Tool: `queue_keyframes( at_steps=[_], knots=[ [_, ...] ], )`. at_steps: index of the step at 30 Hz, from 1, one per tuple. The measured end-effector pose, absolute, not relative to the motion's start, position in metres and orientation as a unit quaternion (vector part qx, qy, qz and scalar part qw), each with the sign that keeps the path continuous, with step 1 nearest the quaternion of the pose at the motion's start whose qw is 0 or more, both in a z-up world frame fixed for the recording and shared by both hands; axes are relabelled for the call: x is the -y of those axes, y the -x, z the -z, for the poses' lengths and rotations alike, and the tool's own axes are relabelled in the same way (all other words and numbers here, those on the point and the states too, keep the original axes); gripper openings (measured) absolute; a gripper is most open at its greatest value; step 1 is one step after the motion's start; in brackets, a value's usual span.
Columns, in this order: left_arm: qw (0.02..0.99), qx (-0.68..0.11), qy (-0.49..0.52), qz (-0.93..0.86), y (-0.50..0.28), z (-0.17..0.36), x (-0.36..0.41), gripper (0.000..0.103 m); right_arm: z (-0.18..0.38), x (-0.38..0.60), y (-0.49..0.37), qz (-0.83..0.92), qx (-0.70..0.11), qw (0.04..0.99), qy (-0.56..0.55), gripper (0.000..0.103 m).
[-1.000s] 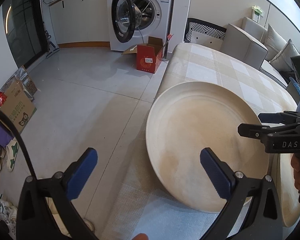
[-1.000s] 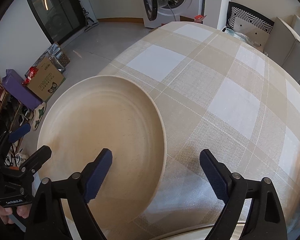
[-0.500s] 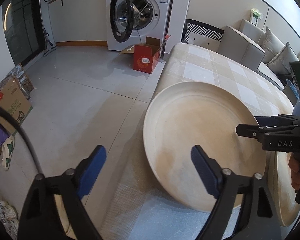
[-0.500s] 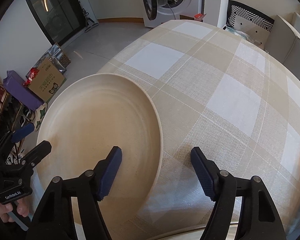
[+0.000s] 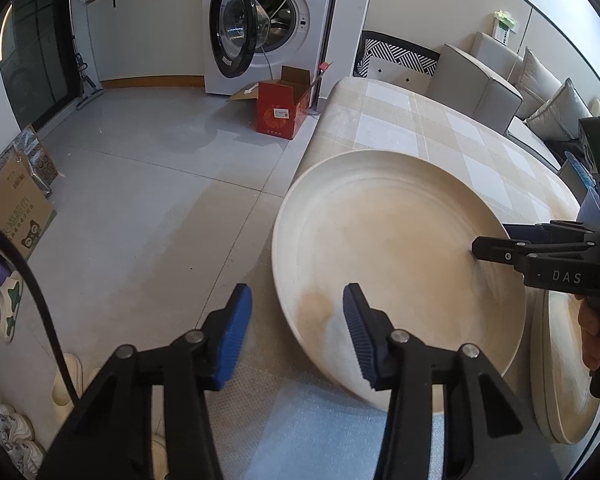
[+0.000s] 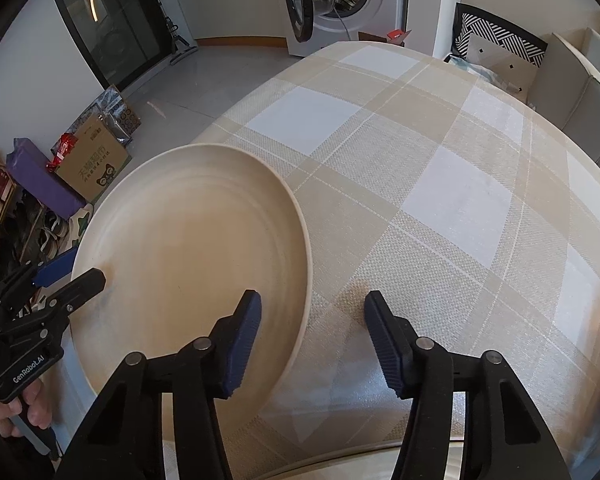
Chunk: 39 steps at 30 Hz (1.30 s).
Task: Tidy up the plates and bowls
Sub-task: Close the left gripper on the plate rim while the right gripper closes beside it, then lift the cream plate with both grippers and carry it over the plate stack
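Observation:
A large cream plate (image 5: 396,248) lies on the checked tablecloth at the table's near left edge; it also shows in the right wrist view (image 6: 192,264). My left gripper (image 5: 298,328) is open, its jaws straddling the plate's left rim. My right gripper (image 6: 312,332) is open, its jaws straddling the plate's right rim. A second cream plate (image 5: 564,368) lies partly under the first at the right; its rim also shows at the bottom of the right wrist view (image 6: 340,460).
The beige checked table (image 6: 440,168) stretches away to the right. Beyond it are a washing machine (image 5: 268,20) with its door open, a red box (image 5: 280,110) on the floor, sofa seats (image 5: 480,80), and cardboard boxes and shoes (image 6: 88,160) at the left.
Both grippers have narrowed their jaws and closed in around the plate's opposite rims. The plate has stayed in place.

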<state>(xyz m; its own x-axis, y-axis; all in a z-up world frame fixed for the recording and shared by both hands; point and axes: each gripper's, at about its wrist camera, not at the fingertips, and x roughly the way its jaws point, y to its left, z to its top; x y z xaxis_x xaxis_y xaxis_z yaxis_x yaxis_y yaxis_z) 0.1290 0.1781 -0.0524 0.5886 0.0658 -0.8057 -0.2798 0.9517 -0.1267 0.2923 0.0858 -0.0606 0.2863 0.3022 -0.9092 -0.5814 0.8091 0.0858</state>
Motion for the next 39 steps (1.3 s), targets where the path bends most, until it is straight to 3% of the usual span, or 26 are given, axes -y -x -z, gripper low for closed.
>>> queue_keyframes(
  at_steps=[8, 16, 39],
  knots=[
    [0.882, -0.446, 0.116, -0.094, -0.128, 0.051, -0.177, 0.029, 0.059, -0.085, -0.285, -0.286, -0.523, 0.791, 0.136, 0.034],
    [0.884, -0.446, 0.105, -0.09, -0.127, 0.051, -0.172, 0.022, 0.057, -0.088, -0.278, -0.292, -0.514, 0.794, 0.142, 0.017],
    [0.89, -0.435, 0.1, -0.087, -0.118, 0.03, -0.166, 0.021, 0.045, -0.08, -0.275, -0.283, -0.516, 0.797, 0.135, 0.017]
  ],
)
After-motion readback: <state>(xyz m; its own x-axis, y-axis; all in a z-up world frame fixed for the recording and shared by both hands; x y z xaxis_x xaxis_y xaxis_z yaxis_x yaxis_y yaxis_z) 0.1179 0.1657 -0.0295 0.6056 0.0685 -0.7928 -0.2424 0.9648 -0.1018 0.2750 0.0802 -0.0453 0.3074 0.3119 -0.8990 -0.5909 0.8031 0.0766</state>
